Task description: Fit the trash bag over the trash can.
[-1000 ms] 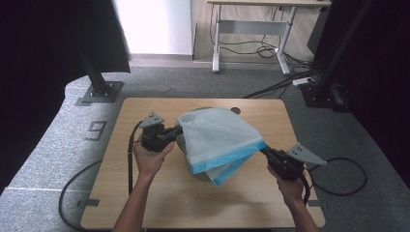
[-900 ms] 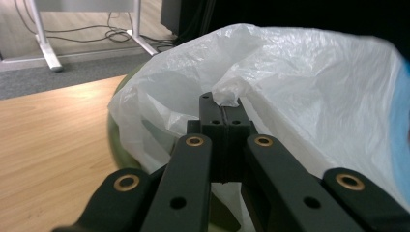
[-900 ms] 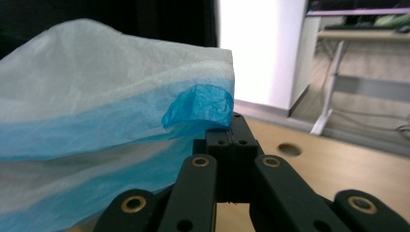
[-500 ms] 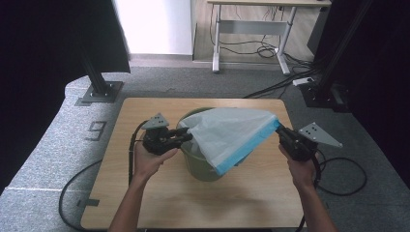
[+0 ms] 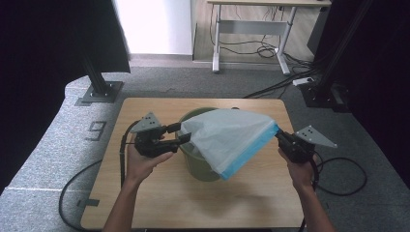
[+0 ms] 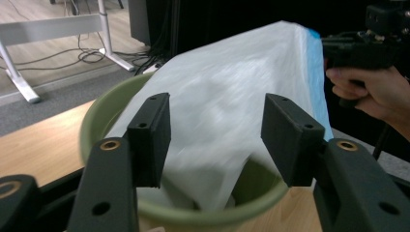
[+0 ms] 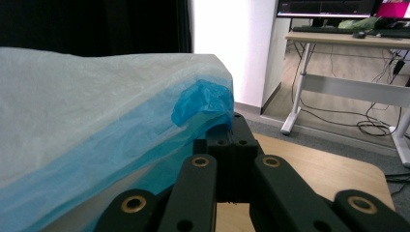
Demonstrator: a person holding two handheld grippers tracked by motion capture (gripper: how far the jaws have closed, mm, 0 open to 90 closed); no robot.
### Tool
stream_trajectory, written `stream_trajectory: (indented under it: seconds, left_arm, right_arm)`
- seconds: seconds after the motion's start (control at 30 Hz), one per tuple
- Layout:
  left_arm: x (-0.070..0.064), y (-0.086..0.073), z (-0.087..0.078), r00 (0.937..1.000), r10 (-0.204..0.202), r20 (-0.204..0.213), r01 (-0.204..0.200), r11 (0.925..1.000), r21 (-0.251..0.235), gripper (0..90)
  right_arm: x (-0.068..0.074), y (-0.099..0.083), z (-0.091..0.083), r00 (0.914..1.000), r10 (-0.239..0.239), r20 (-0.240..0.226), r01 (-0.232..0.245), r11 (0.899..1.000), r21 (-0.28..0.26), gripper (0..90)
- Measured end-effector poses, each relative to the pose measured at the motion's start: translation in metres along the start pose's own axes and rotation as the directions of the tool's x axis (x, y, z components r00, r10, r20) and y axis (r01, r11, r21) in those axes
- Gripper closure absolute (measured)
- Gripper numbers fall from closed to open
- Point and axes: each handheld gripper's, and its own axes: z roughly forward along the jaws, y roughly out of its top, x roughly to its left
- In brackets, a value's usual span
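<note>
- My right gripper (image 5: 282, 140) has its jaws pressed fully together on the blue corner of the white bag (image 5: 227, 137), and I hold the bag stretched over the green bin (image 5: 193, 157), which stands in the middle of the wooden table (image 5: 145, 203).
- My left gripper (image 5: 180, 134) has its jaws wide apart at the other end of the bag, just beside the bin rim; I think nothing is between them.
- The risk, in my opinion: the bag hangs from one pinched corner. If I pull too much, the thin plastic can tear or slip out.
- If the left jaws close in the wrong place, they can catch the rim and push the bin.
- The table is bare wood; around it is grey carpet (image 5: 48, 159), cables and a white-legged desk (image 5: 251, 36) behind.
</note>
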Motion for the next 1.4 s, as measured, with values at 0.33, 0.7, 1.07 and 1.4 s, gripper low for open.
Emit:
stream_trajectory:
  seconds: [0.33,0.7,1.07,1.4]
  left_arm:
    - [-0.03,0.01,0.05,0.9979,0.056,0.033,-0.059,0.9929,0.103,33.8]
    - [-0.039,-0.002,0.073,0.9962,0.058,0.065,-0.069,0.9804,0.184,25.2]
    - [-0.052,-0.001,0.066,0.996,0.062,0.064,-0.072,0.9849,0.158,24.0]
    - [-0.054,-0.005,0.074,0.9977,0.061,0.027,-0.066,0.9738,0.218,21.6]
  right_arm:
    - [0.038,-0.004,0.012,0.9938,-0.042,-0.103,0.044,0.999,0.014,88.6]
    - [0.052,-0.007,0.02,0.9882,-0.027,-0.151,0.029,1.0,0.01,88.6]
    - [0.057,-0.005,0.024,0.9887,-0.035,-0.146,0.039,0.999,0.027,88.5]
    - [0.055,-0.007,0.024,0.9908,-0.026,-0.133,0.031,0.999,0.033,88.5]
